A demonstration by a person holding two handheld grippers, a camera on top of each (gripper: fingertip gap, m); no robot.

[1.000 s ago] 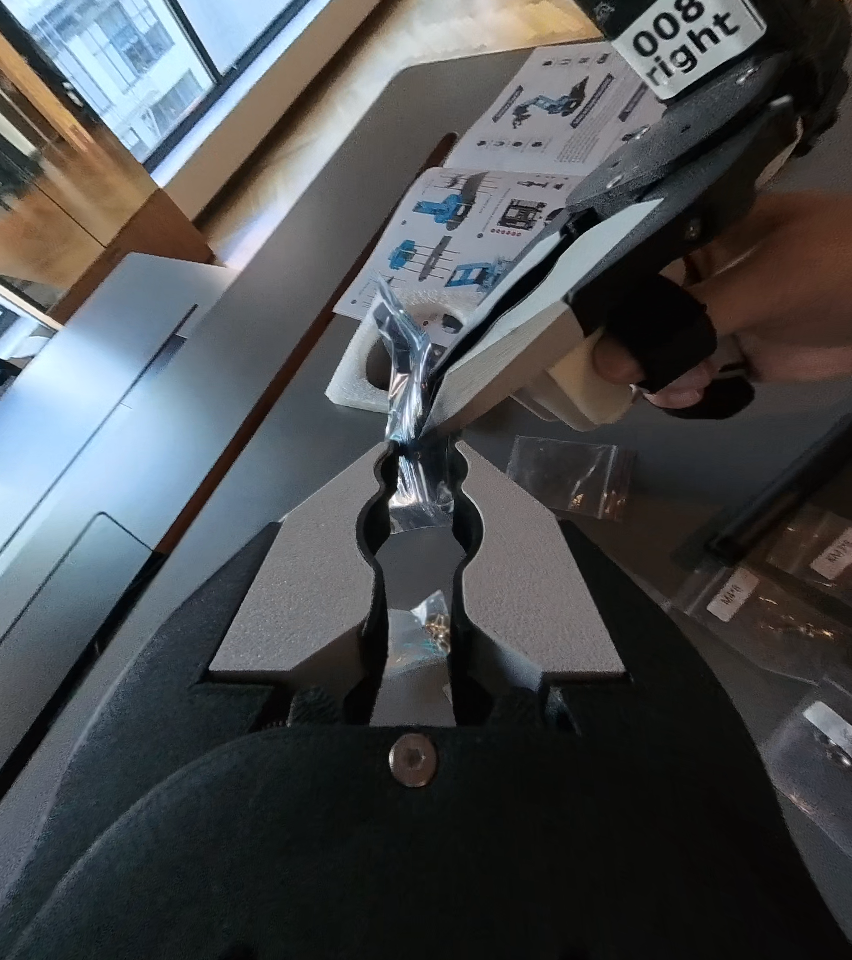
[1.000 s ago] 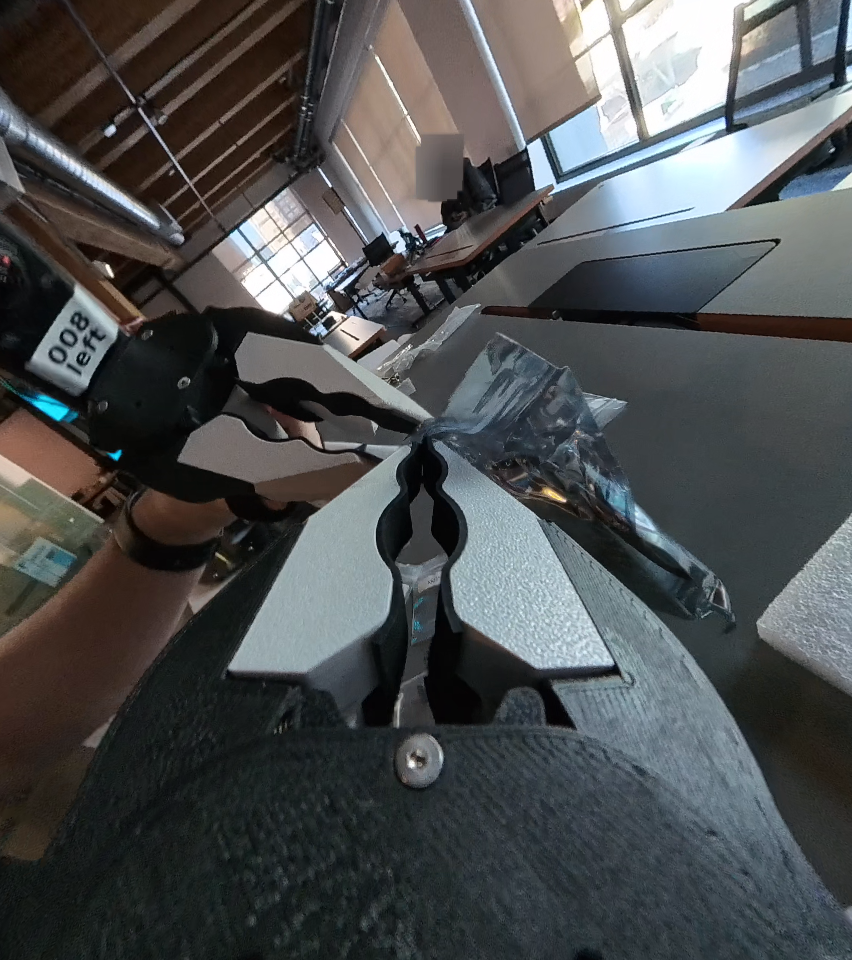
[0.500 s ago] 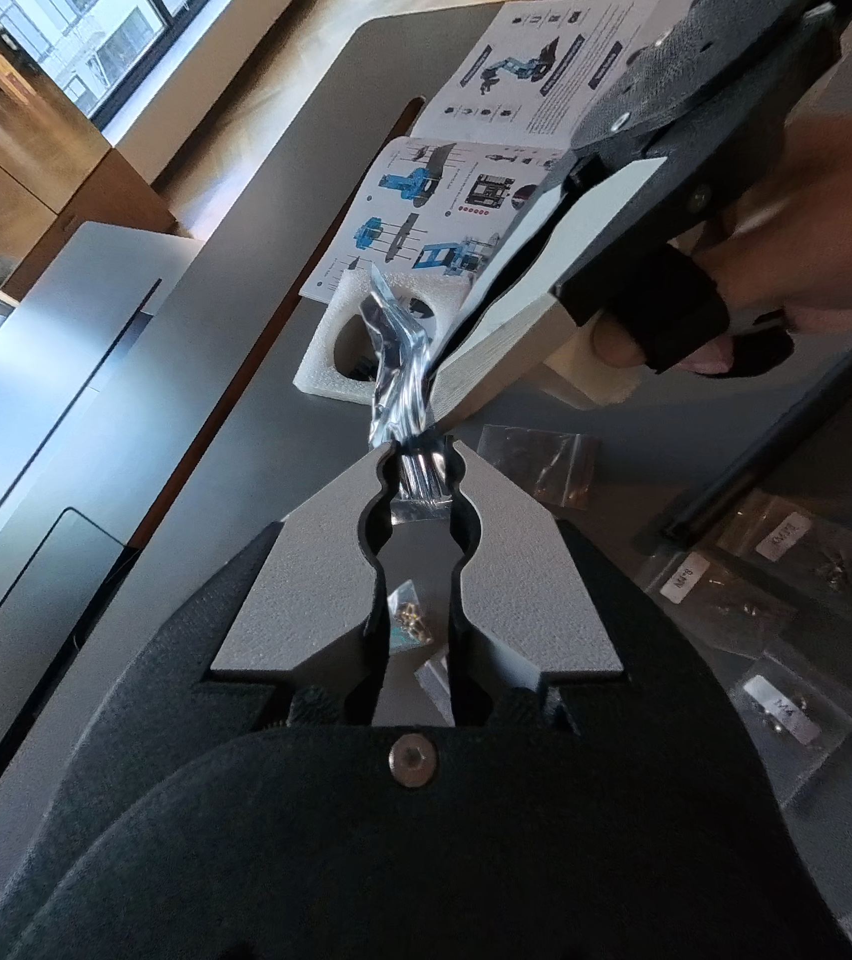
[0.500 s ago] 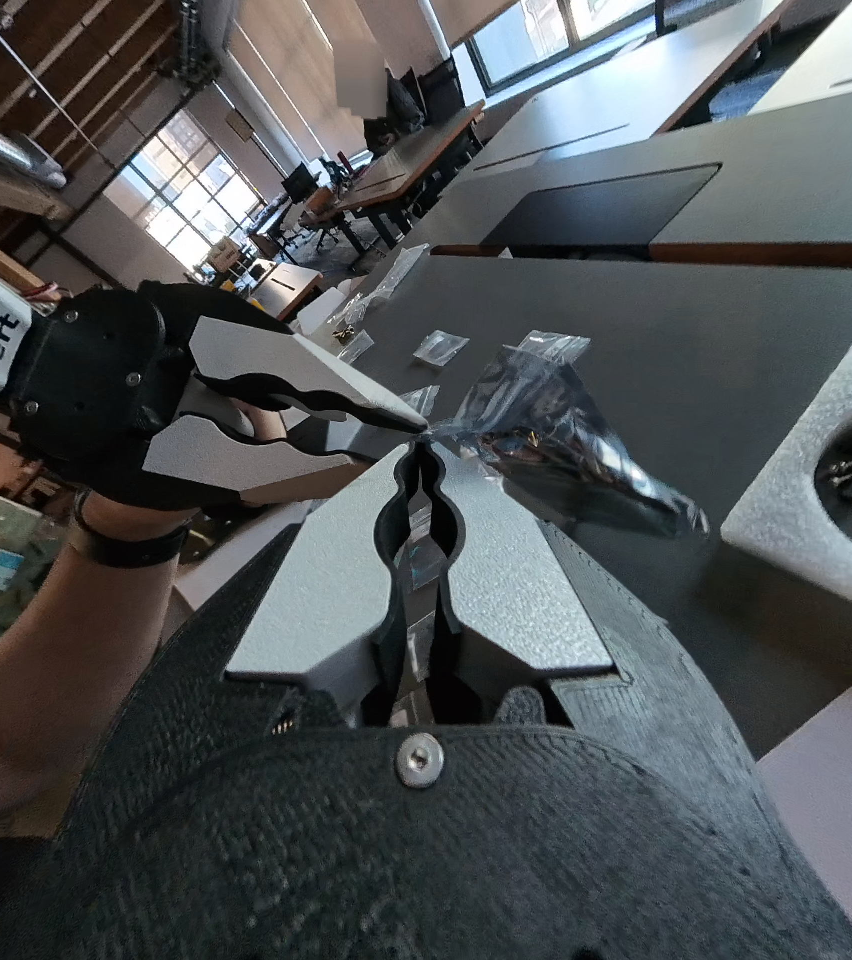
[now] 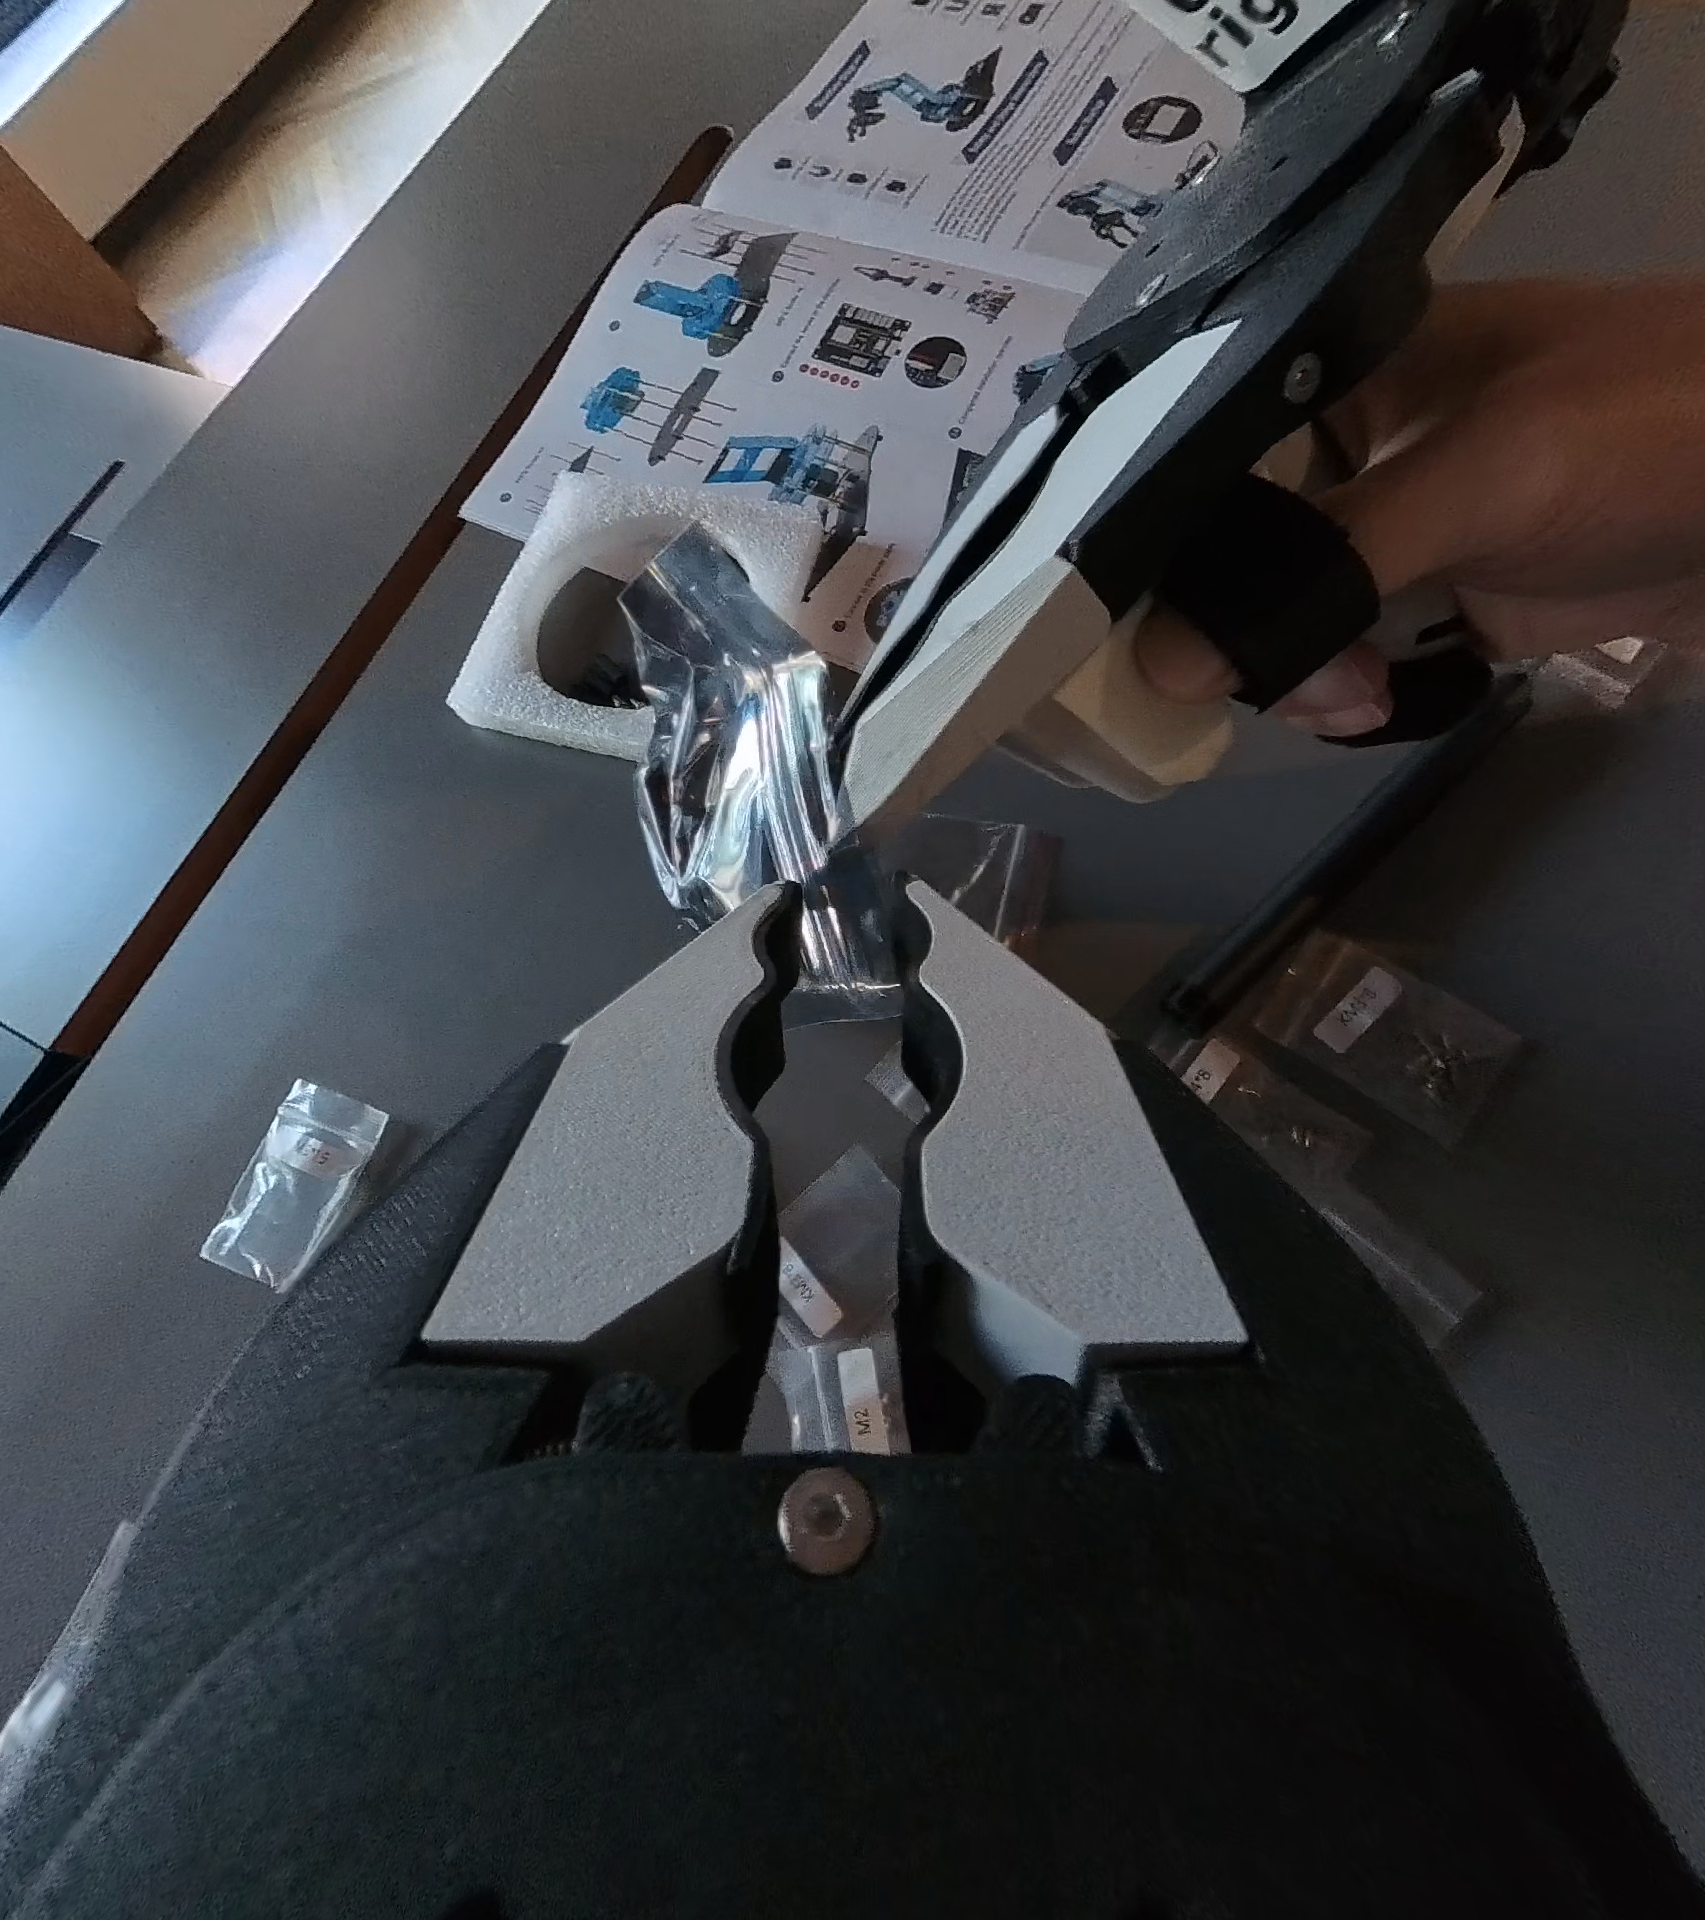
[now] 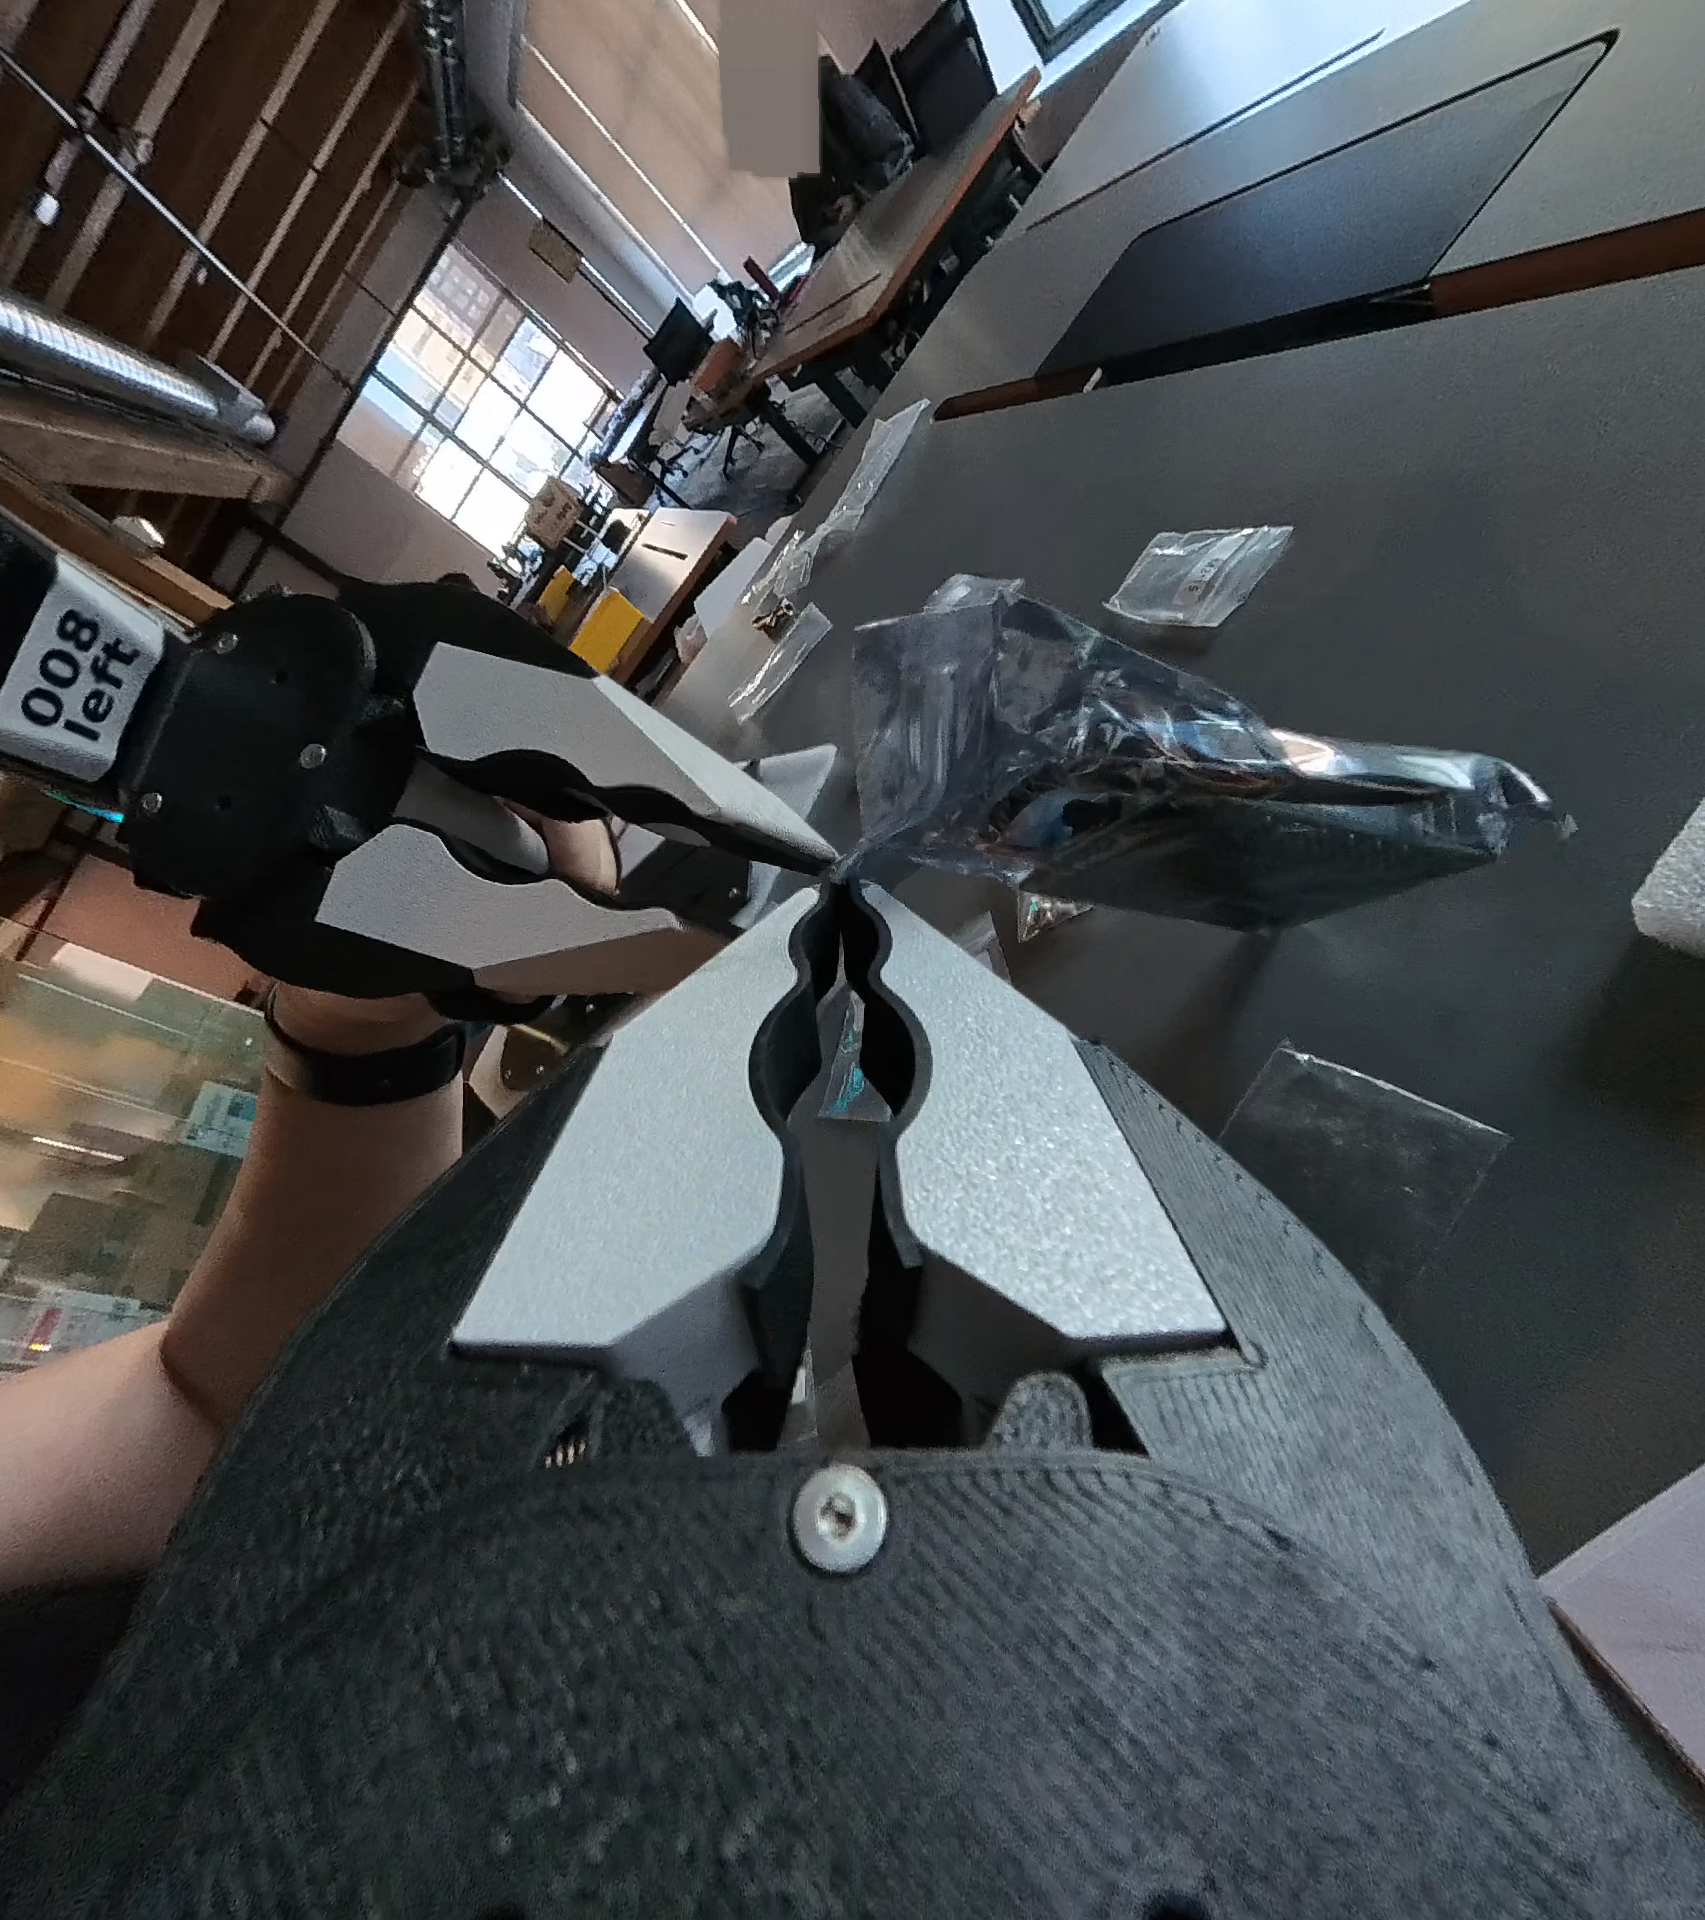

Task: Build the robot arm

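A crumpled, shiny dark plastic bag (image 5: 713, 748) with parts inside hangs in the air above the dark table (image 5: 360, 831). My left gripper (image 5: 843, 904) is shut on one edge of it. My right gripper (image 6: 840, 894) is shut on the same corner of the bag (image 6: 1139, 769), its tips right against the left gripper's tips (image 6: 806, 862). In the left wrist view the right gripper (image 5: 843, 831) comes in from the upper right, held by a hand (image 5: 1554, 520). The bag's body sticks out sideways past both grippers.
A white foam block (image 5: 515, 665) with a round hole lies just beyond the bag, and printed instruction sheets (image 5: 827, 343) lie behind it. Small clear labelled bags lie on the table to the left (image 5: 297, 1184) and right (image 5: 1378, 1029). A black bar (image 5: 1347, 862) lies at the right. Less than 4 cm separates the two grippers' tips. My right tips are roughly 20 cm from the white foam block (image 5: 515, 665).
Both grippers keep their hold on the bag. The bag has swung up to lie more level. The left view has tipped down towards the table, so more small bags show.
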